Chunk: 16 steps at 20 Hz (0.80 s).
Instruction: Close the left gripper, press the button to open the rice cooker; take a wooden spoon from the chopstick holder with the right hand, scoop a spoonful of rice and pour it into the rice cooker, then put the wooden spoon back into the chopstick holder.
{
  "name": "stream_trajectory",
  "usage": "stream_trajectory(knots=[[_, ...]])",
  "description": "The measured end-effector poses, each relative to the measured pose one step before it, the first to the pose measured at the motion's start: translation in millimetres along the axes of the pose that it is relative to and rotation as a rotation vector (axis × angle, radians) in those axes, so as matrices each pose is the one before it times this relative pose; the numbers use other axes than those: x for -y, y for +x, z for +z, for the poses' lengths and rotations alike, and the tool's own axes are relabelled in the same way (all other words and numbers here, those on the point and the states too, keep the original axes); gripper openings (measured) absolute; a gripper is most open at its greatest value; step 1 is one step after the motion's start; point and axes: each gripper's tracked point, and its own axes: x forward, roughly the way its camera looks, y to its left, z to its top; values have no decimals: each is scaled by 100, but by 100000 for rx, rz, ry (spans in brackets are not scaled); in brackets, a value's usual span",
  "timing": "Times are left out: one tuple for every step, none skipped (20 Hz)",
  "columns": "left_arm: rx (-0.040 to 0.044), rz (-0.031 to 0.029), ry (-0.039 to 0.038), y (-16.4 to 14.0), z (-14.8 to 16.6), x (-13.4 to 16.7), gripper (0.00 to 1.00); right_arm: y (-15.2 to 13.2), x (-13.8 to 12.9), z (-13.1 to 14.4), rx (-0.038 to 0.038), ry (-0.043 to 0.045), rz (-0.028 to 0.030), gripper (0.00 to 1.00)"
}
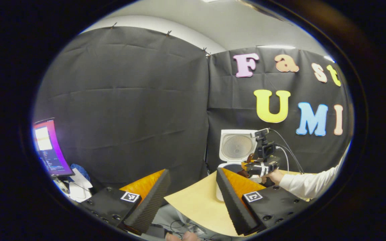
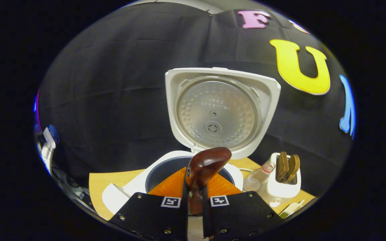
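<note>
right gripper (image 2: 194,201) has both fingers pinched tight on the handle of the wooden spoon (image 2: 203,169), the gap between them no wider than that handle. the spoon's dark bowl sticks up and forward, tilted a little to the right, hanging over the front of the rice cooker (image 2: 193,160). whether there is rice in the bowl, i cannot tell from this angle. the cooker's lid (image 2: 221,110) stands fully up, its dimpled metal inner plate facing the camera, and the dark inner pot sits open just beneath the spoon.

off to the right on the table (image 2: 112,187) sits the white chopstick holder (image 2: 281,189) with two more wooden utensils (image 2: 287,167) poking out of it, and a small clear bottle (image 2: 260,177) stands just beside it, between holder and cooker.

over in the left gripper view — the left gripper (image 1: 193,197) is held back off the near corner of the table (image 1: 196,204), fingers spread wide apart with nothing between them. farther off you can see the open rice cooker (image 1: 236,147), lid up, and in front of it the right gripper (image 1: 258,167) in a hand with a white sleeve (image 1: 308,184) reaching in from the right. at the far left a lit monitor (image 1: 49,147) glows against the black cloth, with white and blue clutter below it.
</note>
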Motion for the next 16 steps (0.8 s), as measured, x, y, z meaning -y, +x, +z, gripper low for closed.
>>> stream_trajectory(knots=[[-215,-130,-619,-45,138,80,94,162,33,-118,900,-4933,-449,18],[-623,111,-1041,-199,-142,-206,94,-62,-10,393,1097,-4997,-853,18],[-370,448,-660,-153,-13,-157,94,-314,3,357,2005,-5426,-1334,18],[95,581,-206,-315,-5,-336,94,-202,168,622,2673,-5727,-1672,18],[102,525,127,-168,-29,-248,94,-178,-62,598,2164,-3450,-1088,18],[86,546,155,-360,-25,-335,93,-18,-152,362,425,1208,220,18],[122,739,116,-231,-70,-398,93,-51,-97,179,-670,3490,-77,18],[101,606,-210,-311,98,-296,93,-27,113,-163,-403,5049,171,18],[229,392,-343,-398,197,-252,93,-81,369,-12,-545,3911,-1201,18],[335,292,-141,-372,87,-294,94,-289,280,385,-142,4666,67,18],[373,143,8,-320,48,-222,93,-154,102,199,-213,6101,262,18],[396,-132,-172,-208,110,-129,93,-447,219,177,-562,6993,482,18],[300,-191,-251,-182,44,-129,93,-495,219,432,151,7860,290,18],[410,-391,-366,-228,322,-73,93,-460,323,450,317,6898,-437,18],[736,-700,-357,-236,58,-40,93,-745,256,757,265,5315,-95,18],[868,-867,-123,-236,336,-42,94,-819,393,963,684,3905,-357,18]])
